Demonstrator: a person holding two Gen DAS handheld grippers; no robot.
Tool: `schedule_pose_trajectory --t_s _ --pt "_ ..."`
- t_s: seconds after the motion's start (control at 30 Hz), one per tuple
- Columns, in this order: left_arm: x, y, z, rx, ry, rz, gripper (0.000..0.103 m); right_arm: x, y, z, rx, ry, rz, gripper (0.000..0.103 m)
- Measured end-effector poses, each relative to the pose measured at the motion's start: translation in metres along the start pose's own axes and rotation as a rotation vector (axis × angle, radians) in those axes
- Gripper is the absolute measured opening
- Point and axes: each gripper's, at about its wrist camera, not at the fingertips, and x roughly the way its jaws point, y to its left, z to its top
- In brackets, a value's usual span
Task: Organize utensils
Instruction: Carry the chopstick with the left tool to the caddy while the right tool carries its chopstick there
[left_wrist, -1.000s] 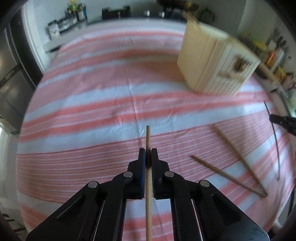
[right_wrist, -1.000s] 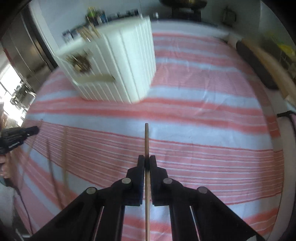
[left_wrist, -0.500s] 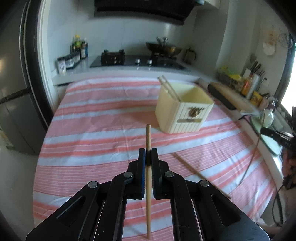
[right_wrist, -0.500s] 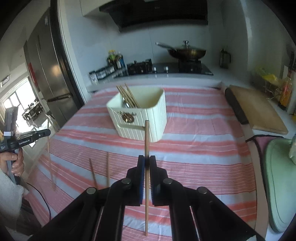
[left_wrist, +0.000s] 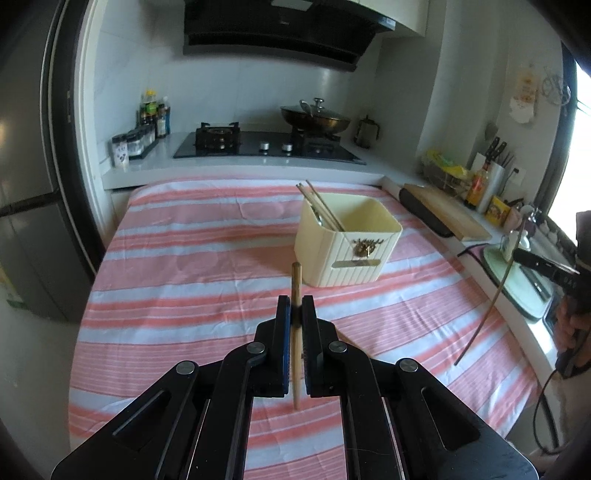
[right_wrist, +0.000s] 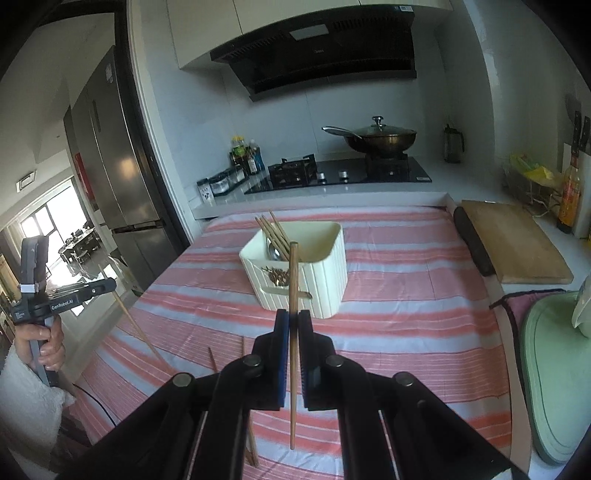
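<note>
Left hand-held gripper (left_wrist: 296, 314) pinching chopstick (left_wrist: 296, 295); right hand-held gripper (right_wrist: 293, 325) pinching second chopstick (right_wrist: 293, 288); cream holder (right_wrist: 317, 273) at 12 o'clock.

Left gripper (left_wrist: 296, 308) clamps a chopstick (left_wrist: 296, 332) before the holder (left_wrist: 347, 240).

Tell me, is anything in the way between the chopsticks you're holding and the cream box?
Nothing visible blocks the way. Each gripper, left gripper and right gripper, is shut on one chopstick, and only bare striped tablecloth lies before the cream box. Chopsticks already inside lean in one corner; the rest looks free.
</note>
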Motion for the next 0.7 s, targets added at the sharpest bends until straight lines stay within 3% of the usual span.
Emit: schedule_pose_trajectory --t_s 0.43,0.57,0.7 --pt "-0.010 -0.007 0.029 -0.020 -0.033 -0.058 0.004 0.000 -0.003 0.033 -0.008 -0.056 0.032 0.005" --pt "-0.019 -0.009 0.055 -0.022 -0.064 -0.088 0.004 0.005 0.001 0.056 -0.025 -0.087 0.036 0.005" --pt "-0.032 -0.014 0.101 -0.020 -0.153 -0.103 0.004 0.010 0.007 0.094 -0.068 -0.160 0.026 0.005"
